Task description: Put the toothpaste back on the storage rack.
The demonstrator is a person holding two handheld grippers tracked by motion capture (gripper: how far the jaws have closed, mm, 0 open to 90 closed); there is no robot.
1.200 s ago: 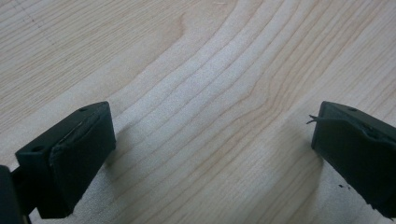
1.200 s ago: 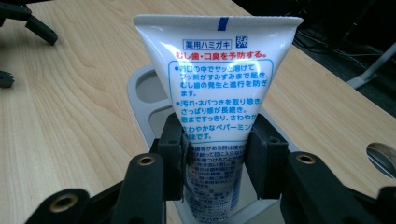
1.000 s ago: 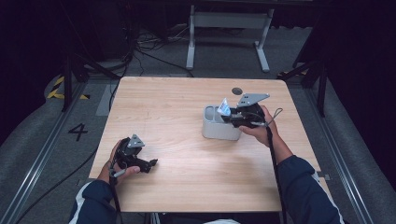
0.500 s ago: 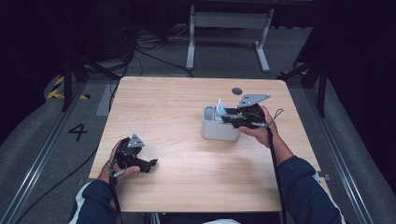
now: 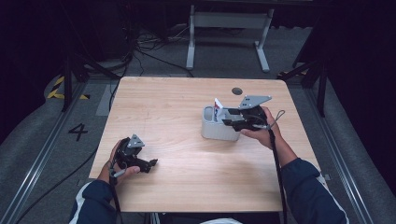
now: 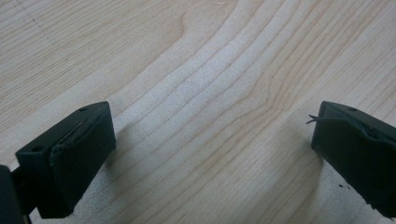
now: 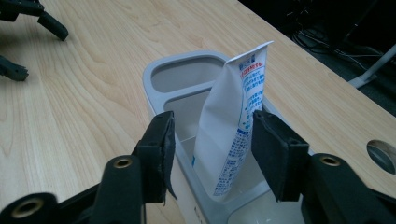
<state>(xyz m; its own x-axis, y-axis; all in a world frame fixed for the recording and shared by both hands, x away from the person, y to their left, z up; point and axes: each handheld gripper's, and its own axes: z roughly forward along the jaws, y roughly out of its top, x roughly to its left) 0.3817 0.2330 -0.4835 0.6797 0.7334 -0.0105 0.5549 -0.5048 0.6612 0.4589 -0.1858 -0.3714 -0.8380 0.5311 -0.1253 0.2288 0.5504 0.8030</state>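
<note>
Two hand-held grippers work over a light wooden table [image 5: 187,107]. The right gripper [image 5: 229,120], at about three o'clock from the table's centre in the high view, points toward nine o'clock over a grey holder [image 5: 215,133] with several compartments. A white tube [image 7: 232,122] printed in blue stands upright in the holder, its flat crimped end at twelve o'clock in the right gripper view and its lower part inside the compartment nearest the camera. The tube leans slightly toward the one o'clock side. In that view the right gripper [image 7: 212,148] has its jaws on either side of the tube: the right pad lies just beside the tube's edge, and the left pad stands clear with a visible gap. The jaws have just been opening, and they are now moderately apart with the tube between them but not pinched. The holder's far compartment, at eleven o'clock of the tube, is a rounded opening whose inside is partly in shadow.

The left gripper [image 5: 150,164] rests near the table's seven o'clock corner in the high view, well apart from the holder. In the left gripper view the left gripper [image 6: 212,140] has its jaws spread wide over bare wood grain, nothing between them.
</note>
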